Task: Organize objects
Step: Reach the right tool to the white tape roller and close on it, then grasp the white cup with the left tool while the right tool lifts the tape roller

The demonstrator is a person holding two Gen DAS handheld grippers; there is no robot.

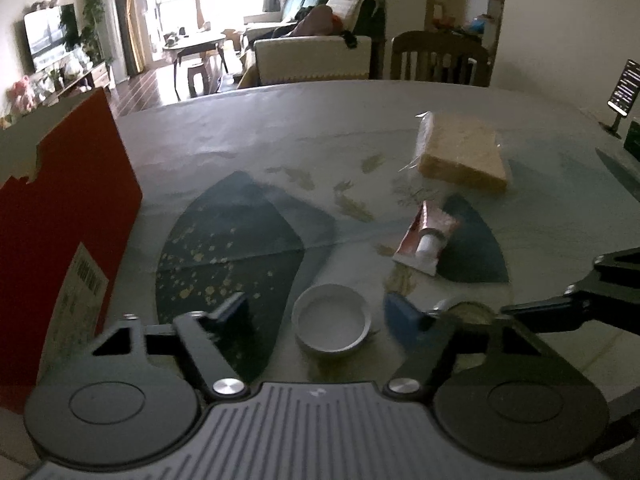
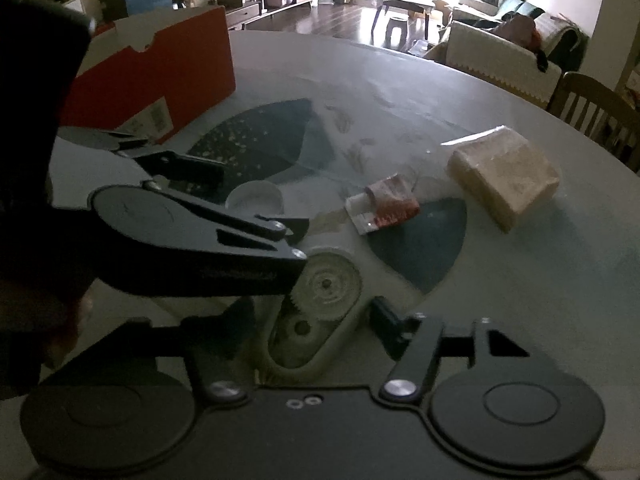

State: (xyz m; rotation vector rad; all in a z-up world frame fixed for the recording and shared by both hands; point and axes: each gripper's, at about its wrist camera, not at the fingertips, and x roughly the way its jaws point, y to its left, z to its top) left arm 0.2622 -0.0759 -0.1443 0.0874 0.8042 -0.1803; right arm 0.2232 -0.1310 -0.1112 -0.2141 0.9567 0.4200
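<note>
A white round lid (image 1: 332, 322) lies on the table between the blue pads (image 1: 400, 314) of my left gripper (image 1: 320, 312), which is open and not touching it. My right gripper (image 2: 316, 320) is also open, with a beige correction-tape dispenser (image 2: 316, 312) flat on the table between its fingers. In the right wrist view the left gripper (image 2: 258, 200) crosses in front, straddling the lid (image 2: 256, 196). Farther out lie a red-and-white tube (image 1: 426, 238) (image 2: 384, 204) and a plastic-wrapped yellow sponge (image 1: 460, 152) (image 2: 504, 172).
A red cardboard box (image 1: 68, 220) (image 2: 160, 76) stands at the table's left side. The round table (image 1: 240, 132) has a glossy patterned top. A wooden chair (image 1: 440, 56) stands at the far edge and a phone on a stand (image 1: 624, 88) at the far right.
</note>
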